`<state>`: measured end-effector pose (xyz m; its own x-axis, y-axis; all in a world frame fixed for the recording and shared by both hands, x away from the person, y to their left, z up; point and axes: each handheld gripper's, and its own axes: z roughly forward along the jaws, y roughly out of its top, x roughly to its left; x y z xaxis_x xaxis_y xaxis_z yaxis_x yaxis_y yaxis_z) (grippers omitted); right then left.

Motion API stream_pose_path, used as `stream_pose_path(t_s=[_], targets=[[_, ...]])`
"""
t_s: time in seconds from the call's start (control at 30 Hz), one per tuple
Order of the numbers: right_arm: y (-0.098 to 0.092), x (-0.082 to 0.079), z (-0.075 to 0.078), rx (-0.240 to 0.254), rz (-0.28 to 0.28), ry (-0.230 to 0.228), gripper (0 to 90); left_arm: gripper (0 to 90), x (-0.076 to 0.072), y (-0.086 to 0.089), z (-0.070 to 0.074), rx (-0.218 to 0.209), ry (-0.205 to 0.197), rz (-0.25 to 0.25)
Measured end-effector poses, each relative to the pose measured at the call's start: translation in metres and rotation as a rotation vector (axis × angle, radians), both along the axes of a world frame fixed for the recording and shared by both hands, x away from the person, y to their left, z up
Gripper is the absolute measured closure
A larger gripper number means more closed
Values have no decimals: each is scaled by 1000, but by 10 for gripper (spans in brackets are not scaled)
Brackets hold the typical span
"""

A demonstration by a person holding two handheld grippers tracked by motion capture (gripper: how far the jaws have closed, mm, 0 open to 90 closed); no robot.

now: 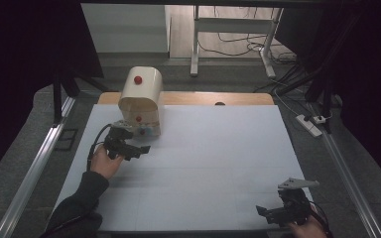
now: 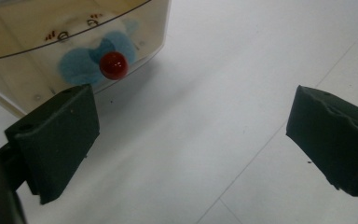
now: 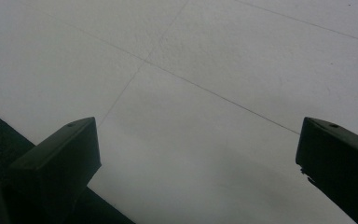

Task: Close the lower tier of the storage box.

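Bread box [image 1: 140,101]: cream, roll-top, standing near the tabletop's [image 1: 203,163] far left corner. Judged light, rigid, smooth-walled plastic, liable to slide; the red knob [image 2: 113,65] on its lower front is the evident handhold. Left gripper [image 1: 138,148] just beside it, jaws wide apart, nothing between them. Right gripper [image 1: 268,213] at the near right corner, likewise released and empty. Surface is white and matte. Room is dim, with cables on the floor beyond.

My left claw [image 2: 191,140] has matt black pads [image 2: 58,140], rubbery and slightly rough. The box [image 2: 74,42] looks like smooth cream plastic, its red knob [image 2: 113,65] glossy. The counter [image 2: 214,93] is matt white, papery.
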<state>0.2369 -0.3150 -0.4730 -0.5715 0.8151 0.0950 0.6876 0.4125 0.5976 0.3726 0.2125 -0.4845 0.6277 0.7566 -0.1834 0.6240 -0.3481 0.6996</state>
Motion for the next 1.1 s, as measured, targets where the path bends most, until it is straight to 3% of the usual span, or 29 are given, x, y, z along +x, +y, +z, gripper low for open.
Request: stream_pose_path(t_s=[1.1], targets=[[0, 0, 0, -1, 3, 2, 0, 0, -22, 3, 5, -33, -9, -43]])
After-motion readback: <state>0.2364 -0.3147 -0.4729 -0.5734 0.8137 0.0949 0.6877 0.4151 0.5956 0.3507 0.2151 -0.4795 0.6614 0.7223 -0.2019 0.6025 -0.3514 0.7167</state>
